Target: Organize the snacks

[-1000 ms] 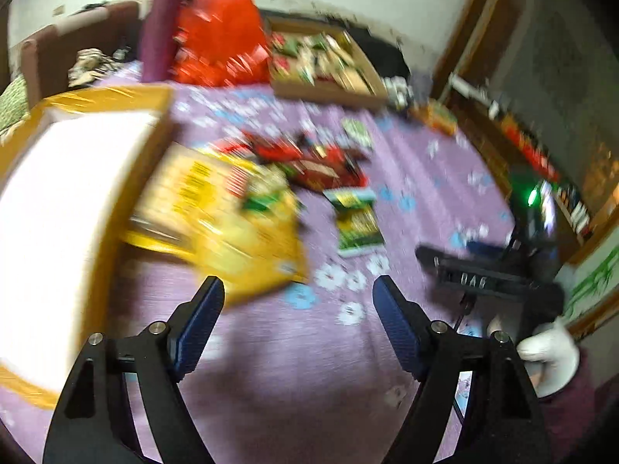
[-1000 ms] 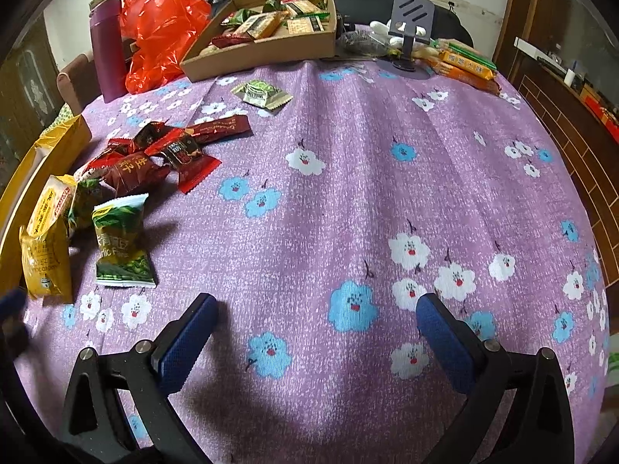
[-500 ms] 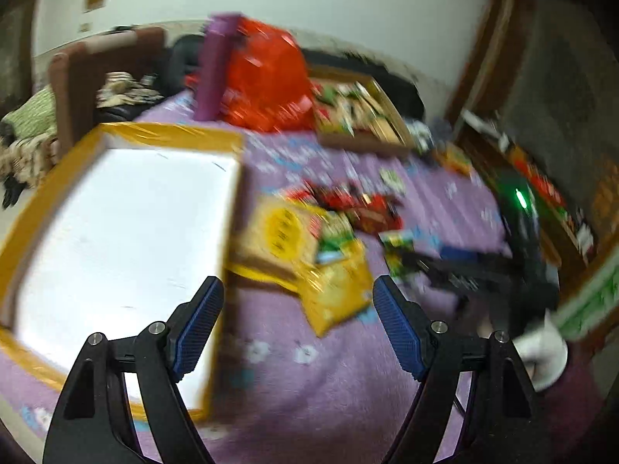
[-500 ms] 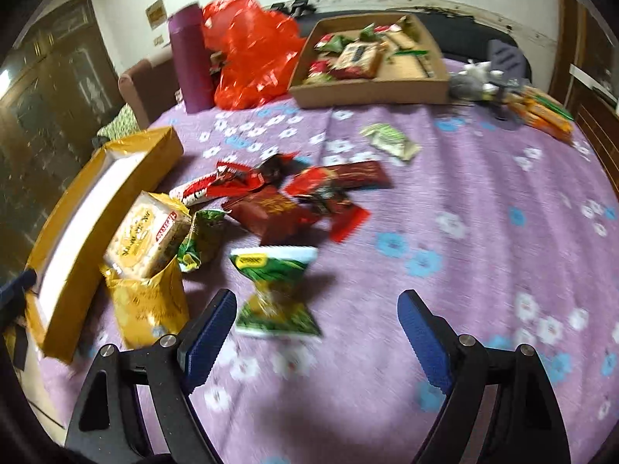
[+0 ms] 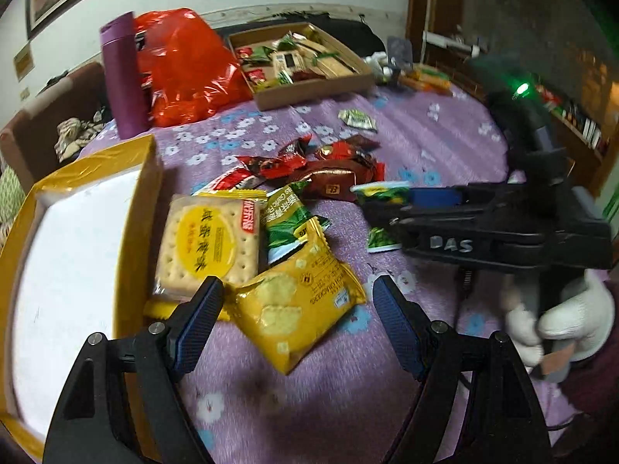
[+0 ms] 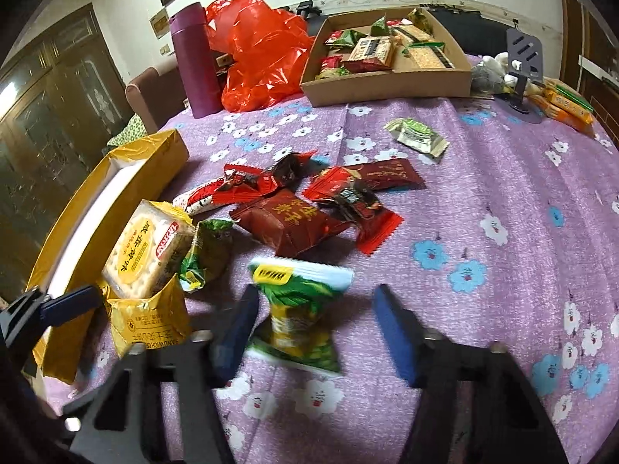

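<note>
only the left wrist view shows the white-gloved hand [image 5: 557, 328] on the right gripper [image 6: 313, 328], its jaws just closing around a green crinkly snack packet [image 6: 298, 317] (pad contact blurred, can't confirm) mid purple flowered tablecloth [image 6: 503, 201]. left gripper [image 5: 298, 321] open, empty, over yellow cracker packet [image 5: 298, 317] beside yellow cardboard box [image 5: 131, 193] at the cloth's left edge.

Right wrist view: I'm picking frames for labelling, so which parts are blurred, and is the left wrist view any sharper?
Right wrist view: the right hand-held gripper and green snack packet between its closing fingers are smeared, while the cardboard tray stays crisp. Left wrist view: mostly sharp, bending at the edges, with glare on the white box interior.
</note>
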The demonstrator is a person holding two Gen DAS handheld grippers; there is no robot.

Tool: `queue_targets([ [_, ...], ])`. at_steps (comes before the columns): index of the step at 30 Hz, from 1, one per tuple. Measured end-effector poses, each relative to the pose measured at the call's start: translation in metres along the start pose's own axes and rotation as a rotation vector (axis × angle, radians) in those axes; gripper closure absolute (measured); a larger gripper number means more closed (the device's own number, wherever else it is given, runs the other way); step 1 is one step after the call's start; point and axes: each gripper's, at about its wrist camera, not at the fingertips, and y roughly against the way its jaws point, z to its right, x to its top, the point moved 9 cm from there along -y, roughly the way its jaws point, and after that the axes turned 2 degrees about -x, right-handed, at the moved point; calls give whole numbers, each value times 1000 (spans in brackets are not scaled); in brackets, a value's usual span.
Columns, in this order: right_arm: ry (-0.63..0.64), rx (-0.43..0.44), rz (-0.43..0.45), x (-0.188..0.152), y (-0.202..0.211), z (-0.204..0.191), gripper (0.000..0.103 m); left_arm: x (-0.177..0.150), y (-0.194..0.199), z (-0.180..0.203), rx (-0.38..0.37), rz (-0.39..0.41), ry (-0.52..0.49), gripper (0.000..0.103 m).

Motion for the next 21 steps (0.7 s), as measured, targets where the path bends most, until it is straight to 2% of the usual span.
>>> queue_targets([
  [1,-1,8,1,0,1,1,60,1,-3,2,2,-1,-17,23],
  [6,-34,44,-12,-1,3,9,67,3,-21,11,22,-43,-125,23],
  [8,-44,46,-15,-1,5,12,67,4,-23,13,6,-52,-131,24],
  [10,-53,52,-18,-1,6,15,68,3,-21,17,-36,-62,-122,30],
  [16,-62,53,-21,-2,7,15,68,2,-18,29,-65,-61,-164,30],
  [21,-84,65,-25,-2,7,18,68,0,-14,45,-66,-67,-307,24],
])
